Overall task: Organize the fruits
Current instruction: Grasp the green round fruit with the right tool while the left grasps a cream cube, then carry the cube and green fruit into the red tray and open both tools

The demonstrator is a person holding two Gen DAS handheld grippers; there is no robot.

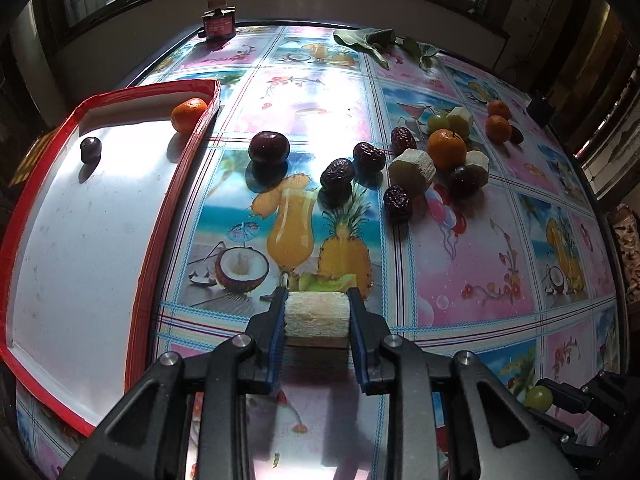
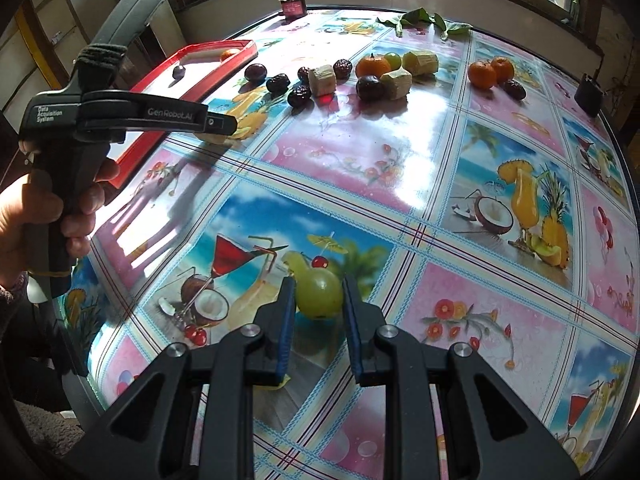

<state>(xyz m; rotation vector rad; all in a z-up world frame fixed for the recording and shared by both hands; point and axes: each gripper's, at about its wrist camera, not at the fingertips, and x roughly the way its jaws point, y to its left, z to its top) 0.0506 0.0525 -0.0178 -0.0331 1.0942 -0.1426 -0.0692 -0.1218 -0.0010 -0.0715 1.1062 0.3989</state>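
Note:
My left gripper (image 1: 316, 304) is shut on a pale sugarcane piece (image 1: 316, 314), held above the table beside the red tray (image 1: 168, 208). The tray holds a mandarin (image 1: 189, 115) and a dark plum (image 1: 90, 149). My right gripper (image 2: 318, 292) is shut on a green grape (image 2: 319, 293) over the near table; the grape also shows in the left wrist view (image 1: 538, 397). A plum (image 1: 269, 148), several red dates (image 1: 337, 175), sugarcane pieces (image 1: 412, 170), a mandarin (image 1: 446, 149) and more fruit lie in a cluster at mid-table.
Two mandarins (image 2: 490, 72) and a date sit at the far right. Green leaves (image 2: 420, 20) and a small red bottle (image 2: 293, 7) stand at the far edge. A dark object (image 2: 588, 96) is at the right edge. The left gripper's body (image 2: 120, 116) crosses the right view.

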